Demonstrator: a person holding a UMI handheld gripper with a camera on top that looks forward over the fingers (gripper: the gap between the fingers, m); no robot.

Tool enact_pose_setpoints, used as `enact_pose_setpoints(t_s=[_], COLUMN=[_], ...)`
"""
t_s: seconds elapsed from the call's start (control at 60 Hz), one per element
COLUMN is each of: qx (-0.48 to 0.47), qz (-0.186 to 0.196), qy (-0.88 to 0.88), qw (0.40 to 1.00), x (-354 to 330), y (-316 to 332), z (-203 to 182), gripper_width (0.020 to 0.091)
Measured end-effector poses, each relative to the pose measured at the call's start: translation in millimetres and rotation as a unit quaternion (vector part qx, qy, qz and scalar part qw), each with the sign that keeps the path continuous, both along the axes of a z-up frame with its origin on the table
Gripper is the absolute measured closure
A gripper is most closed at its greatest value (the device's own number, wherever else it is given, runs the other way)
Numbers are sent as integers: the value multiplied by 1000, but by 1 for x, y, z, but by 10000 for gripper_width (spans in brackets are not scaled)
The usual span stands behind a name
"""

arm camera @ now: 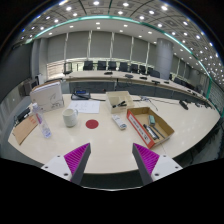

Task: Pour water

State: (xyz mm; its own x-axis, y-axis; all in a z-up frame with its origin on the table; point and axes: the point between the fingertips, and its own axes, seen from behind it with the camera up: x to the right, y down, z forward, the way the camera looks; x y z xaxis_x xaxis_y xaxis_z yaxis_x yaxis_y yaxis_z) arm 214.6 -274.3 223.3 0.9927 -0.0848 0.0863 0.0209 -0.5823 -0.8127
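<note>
- While the gripper (112,163) hangs above the near edge of a pale table (100,145), its two fingers stand spread wide with nothing between them; the purple pad of the left finger (75,157) and that of the right finger (147,161) face each other across bare table.
- On the left part of the table, well beyond the left finger, stands a small clear bottle (45,129), upright; whether it holds water cannot be told.
- Just right of the bottle, toward the middle, sits a white cup (70,117), upright.
- Near the cup, at the table's middle, lies a red round disc (92,124), flat on the surface.
- At the left edge lies a brown flat board (24,129), with the bottle close to its right side.
- Behind the bottle, toward the far left corner, stands a white box-shaped appliance (47,96).
- Right of the disc lies a small white object (119,122), tilted on its side; what it is cannot be told.
- Toward the right side rests an open cardboard box (150,127) with orange inside, holding small items too small to make out.
- Behind it, near the far edge, stands another cardboard box (119,100).
- Beyond the table run rows of desks with dark chairs (105,67) under long ceiling lights (110,14).
</note>
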Motion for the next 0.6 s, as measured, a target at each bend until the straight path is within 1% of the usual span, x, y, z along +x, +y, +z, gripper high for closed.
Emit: enact_pose_setpoints(t_s=[0.1, 0.283, 0.35, 0.483, 0.6], qx=[-3, -3, -1, 6, 21], qz=[12, 42, 56, 83, 96], qy=[1, 5, 9, 29, 40], qw=[1000, 999, 998, 996, 994], x=[-14, -82, -113, -193, -263], y=[3, 10, 14, 25, 43], z=[-6, -15, -22, -42, -57], gripper_width=[241, 235, 246, 243, 243])
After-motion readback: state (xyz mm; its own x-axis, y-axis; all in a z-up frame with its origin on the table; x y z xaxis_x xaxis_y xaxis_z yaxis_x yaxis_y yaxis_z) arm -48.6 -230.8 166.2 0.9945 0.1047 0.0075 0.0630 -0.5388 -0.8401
